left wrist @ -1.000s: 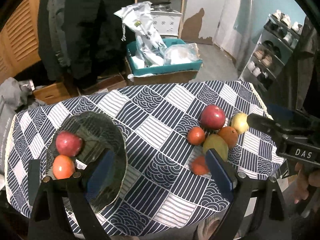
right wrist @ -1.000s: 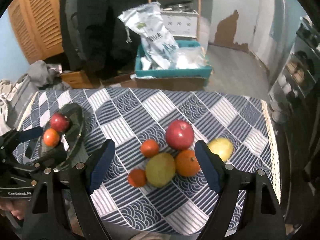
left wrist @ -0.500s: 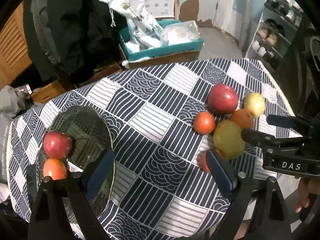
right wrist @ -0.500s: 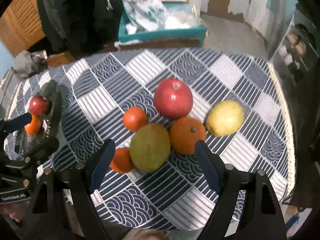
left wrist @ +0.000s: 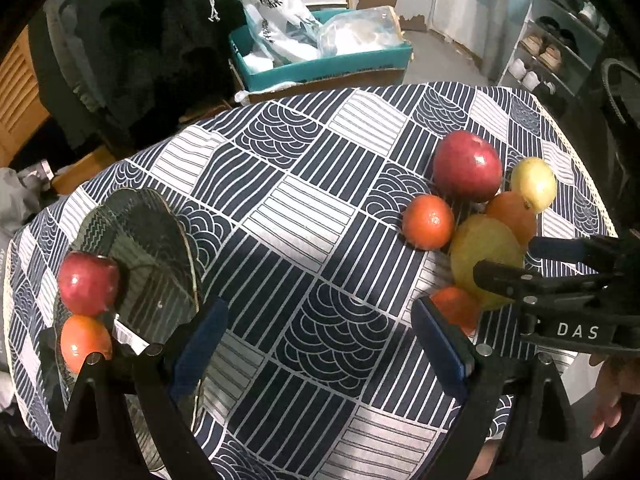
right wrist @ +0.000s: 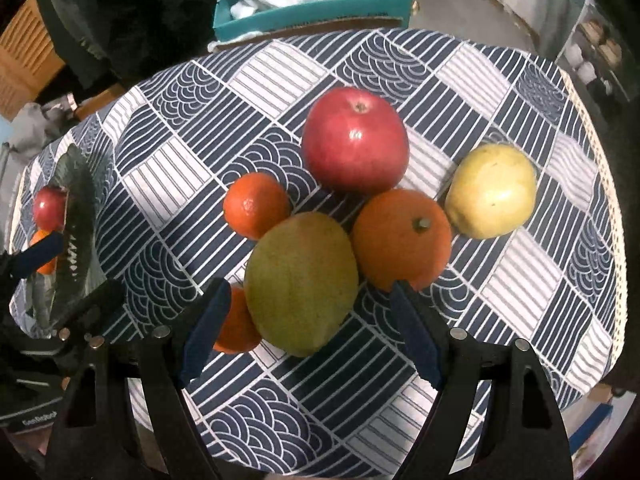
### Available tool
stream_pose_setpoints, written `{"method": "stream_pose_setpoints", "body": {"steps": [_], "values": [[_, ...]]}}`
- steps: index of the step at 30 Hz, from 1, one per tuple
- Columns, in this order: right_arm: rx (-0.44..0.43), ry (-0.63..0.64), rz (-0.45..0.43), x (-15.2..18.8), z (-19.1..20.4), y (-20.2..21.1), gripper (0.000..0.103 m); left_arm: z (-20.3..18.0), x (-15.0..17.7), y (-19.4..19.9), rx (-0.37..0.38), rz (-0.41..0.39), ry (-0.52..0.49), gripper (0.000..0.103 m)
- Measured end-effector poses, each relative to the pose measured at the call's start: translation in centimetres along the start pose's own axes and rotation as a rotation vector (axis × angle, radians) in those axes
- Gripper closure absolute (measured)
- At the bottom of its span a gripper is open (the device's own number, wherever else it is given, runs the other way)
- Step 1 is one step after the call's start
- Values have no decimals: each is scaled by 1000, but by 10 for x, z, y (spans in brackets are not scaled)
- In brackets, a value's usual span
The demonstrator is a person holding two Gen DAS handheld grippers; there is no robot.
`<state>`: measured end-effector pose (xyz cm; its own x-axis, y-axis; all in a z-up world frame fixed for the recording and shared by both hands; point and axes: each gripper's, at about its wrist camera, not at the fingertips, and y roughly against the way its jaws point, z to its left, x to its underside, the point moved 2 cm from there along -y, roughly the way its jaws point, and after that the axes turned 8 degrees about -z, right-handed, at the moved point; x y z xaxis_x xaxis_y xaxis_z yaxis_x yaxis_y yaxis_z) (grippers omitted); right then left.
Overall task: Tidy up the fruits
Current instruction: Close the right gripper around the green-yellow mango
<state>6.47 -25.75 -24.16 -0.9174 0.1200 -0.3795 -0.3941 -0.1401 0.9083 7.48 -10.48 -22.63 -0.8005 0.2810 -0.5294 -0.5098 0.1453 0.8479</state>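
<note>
Six fruits touch closely; the released right gripper (right wrist: pixel 308 320), closing around the green mango (right wrist: pixel 300 280), may roll the near tangerine (right wrist: pixel 236 328) away.

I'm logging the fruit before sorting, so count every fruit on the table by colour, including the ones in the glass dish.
Red: 2, the big apple in the cluster and the small one in the glass dish.
Orange: 4, three in the cluster and one in the dish.
Yellow-green: 2.
Total: 8
</note>
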Motion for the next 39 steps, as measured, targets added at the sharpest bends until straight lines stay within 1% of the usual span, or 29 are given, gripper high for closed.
{"method": "stream_pose_setpoints", "body": {"steps": [4,7,9,11,14,17,19,21,22,24,31,39], "values": [[-9,-25,21,1,-2,-9,20,-2,1,-6,-4,9,-13,9],[-14,-30,20,-1,0,-11,19,-3,2,-10,-4,17,-17,9],[-15,-30,39,2,2,-12,22,-2,3,-10,-4,19,-16,9],[-38,-64,48,8,-1,-9,22,-1,4,-10,2,21,-10,9],[-39,-78,47,7,-5,-10,22,-1,4,-11,7,25,-8,9],[-32,-94,51,4,-8,-18,22,-3,3,-13,7,29,-11,9],[-53,-117,68,5,-9,-26,22,-4,3,-13,14,31,-9,9],[-68,-132,63,4,-9,-28,28,-4,3,-13,18,30,-11,9],[-73,-134,58,3,-9,-28,29,-5,4,-13,21,31,-12,9],[-64,-122,54,2,-9,-29,34,-5,5,-14,30,36,-9,9],[-69,-66,47,5,-6,-26,35,-9,4,-13,81,45,18,9],[-47,6,-4,11,-10,2,36,-24,2,-7,123,40,4,9]]}}
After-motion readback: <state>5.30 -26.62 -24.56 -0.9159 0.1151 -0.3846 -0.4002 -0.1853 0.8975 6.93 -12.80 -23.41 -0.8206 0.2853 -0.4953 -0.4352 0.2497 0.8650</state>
